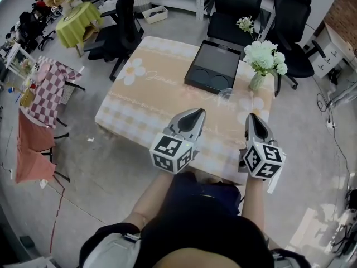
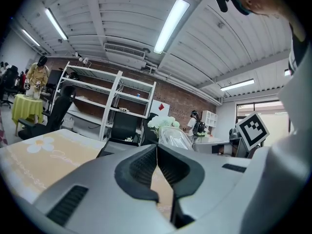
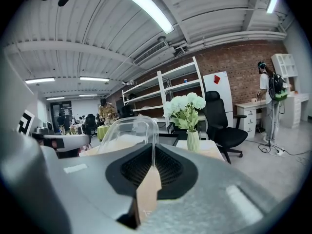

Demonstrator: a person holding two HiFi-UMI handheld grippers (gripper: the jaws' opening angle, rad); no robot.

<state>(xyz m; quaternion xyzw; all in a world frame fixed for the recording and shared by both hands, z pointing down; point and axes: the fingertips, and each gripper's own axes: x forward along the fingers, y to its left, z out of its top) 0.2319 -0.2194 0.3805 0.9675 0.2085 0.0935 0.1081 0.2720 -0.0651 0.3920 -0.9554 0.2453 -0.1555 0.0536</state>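
Both grippers hover over the near edge of a table (image 1: 146, 88) covered in a beige flowered cloth. My left gripper (image 1: 199, 112) (image 2: 157, 149) is shut with nothing between its jaws. My right gripper (image 1: 251, 116) (image 3: 153, 152) is shut too and holds nothing. A clear plastic cup (image 1: 227, 95) (image 3: 127, 130) (image 2: 176, 138) stands on the cloth between them, a little beyond their tips. Behind the cup lies a black tray (image 1: 215, 66). A vase of white flowers (image 1: 262, 57) (image 3: 187, 108) stands at the table's far right.
Black office chairs (image 1: 290, 27) stand behind the table, another (image 1: 120, 29) at its far left. A small green-clothed table (image 1: 78, 20) and a checked-cloth stand (image 1: 47, 91) are off to the left. Metal shelves (image 2: 105, 104) line the brick wall. Cables (image 1: 329, 121) lie on the floor at the right.
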